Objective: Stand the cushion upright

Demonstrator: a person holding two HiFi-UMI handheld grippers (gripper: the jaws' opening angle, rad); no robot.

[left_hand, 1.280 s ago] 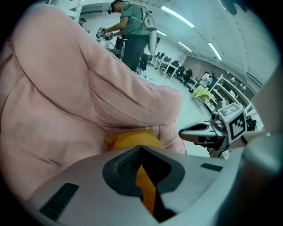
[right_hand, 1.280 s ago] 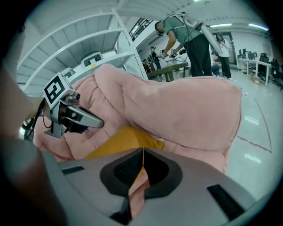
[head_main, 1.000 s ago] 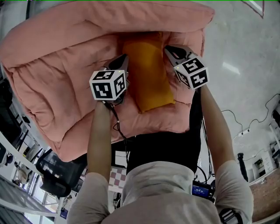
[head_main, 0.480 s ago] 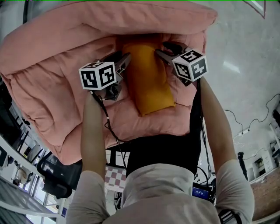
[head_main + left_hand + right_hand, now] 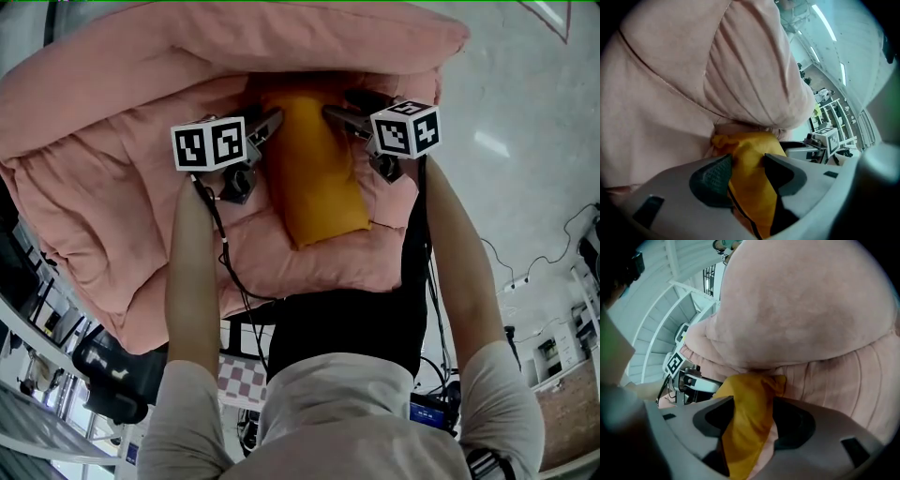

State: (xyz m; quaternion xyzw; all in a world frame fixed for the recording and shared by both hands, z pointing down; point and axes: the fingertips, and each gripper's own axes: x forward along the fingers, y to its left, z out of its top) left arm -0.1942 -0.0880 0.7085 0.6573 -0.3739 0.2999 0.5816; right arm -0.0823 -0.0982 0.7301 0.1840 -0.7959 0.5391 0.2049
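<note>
An orange cushion point(image 5: 314, 169) rests on a pink padded seat point(image 5: 122, 187), its far end against the thick back roll. My left gripper point(image 5: 269, 122) is at the cushion's far left corner and my right gripper point(image 5: 336, 111) at its far right corner. Both pairs of jaws have just been opening. In the left gripper view, orange fabric point(image 5: 750, 150) lies loose between the spread jaws of that gripper point(image 5: 747, 168). The right gripper view shows the other corner point(image 5: 745, 394) between that gripper's point(image 5: 752, 416) wide jaws, with a gap beside the right pad.
The pink seat's back roll point(image 5: 811, 301) bulges just above both grippers. Pale floor point(image 5: 525, 141) lies to the right, with cables point(image 5: 562, 253) trailing on it. A dark office chair point(image 5: 112, 375) and shelving stand at the lower left.
Both grippers' jaws have gone from shut on the cushion's far corners to wide open. Both marker cubes moved up the picture towards the back roll. The cushion has hardly shifted.
</note>
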